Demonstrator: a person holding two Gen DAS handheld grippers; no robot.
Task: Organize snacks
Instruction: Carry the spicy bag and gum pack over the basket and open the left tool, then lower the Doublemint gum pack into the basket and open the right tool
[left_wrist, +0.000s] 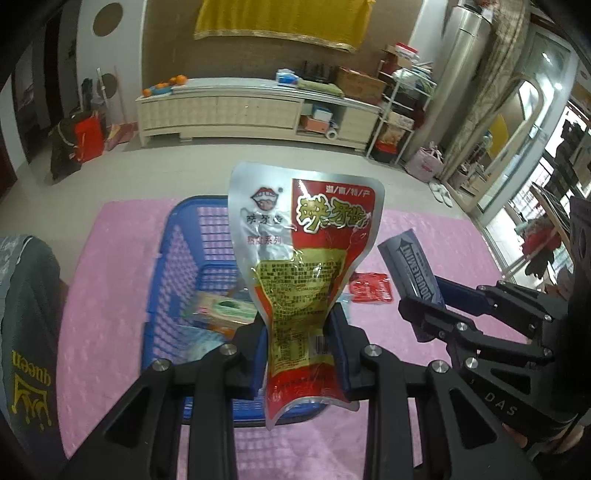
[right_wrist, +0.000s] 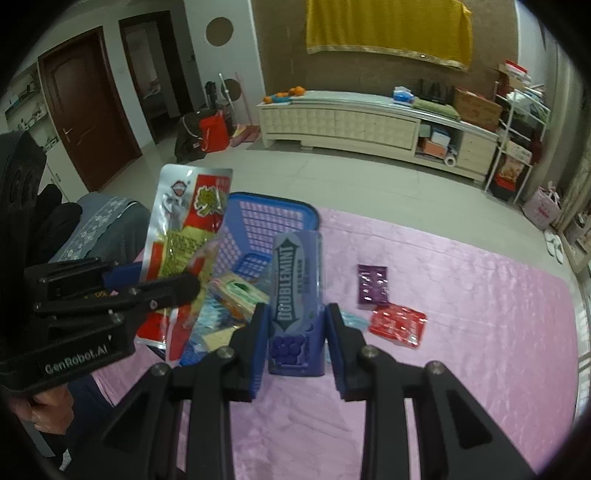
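Silver-and-red foil makes up the snack pouch (left_wrist: 299, 280), pinched at its lower part between the blue pads of the left gripper (left_wrist: 301, 354), which is clamped narrow on it; the pouch stands upright above the blue basket (left_wrist: 173, 236) and hides much of the basket's near right side. Its small print is too fine to read. To its right, the right gripper (right_wrist: 295, 347) grips one purple Doublemint gum pack (right_wrist: 297, 291) by its lower end, jaws narrow against its sides, held above the pink cloth (right_wrist: 461, 295) just right of the basket.

Inside the basket lie several packets (right_wrist: 240, 295), blurred and partly covered by the pouch and the grippers, so no sure count can be given; one pale packet with a green mark shows best. On the cloth to the right lie two flat sachets touching at a corner: one purple sachet (right_wrist: 373, 284) farther off, one red sachet (right_wrist: 399, 325) nearer. A sliver of light blue wrapper (right_wrist: 352, 319) peeks from behind the right gripper's finger, mostly hidden. At far left, a grey garment (left_wrist: 26, 332) with yellow lettering is cut off by the frame edge.
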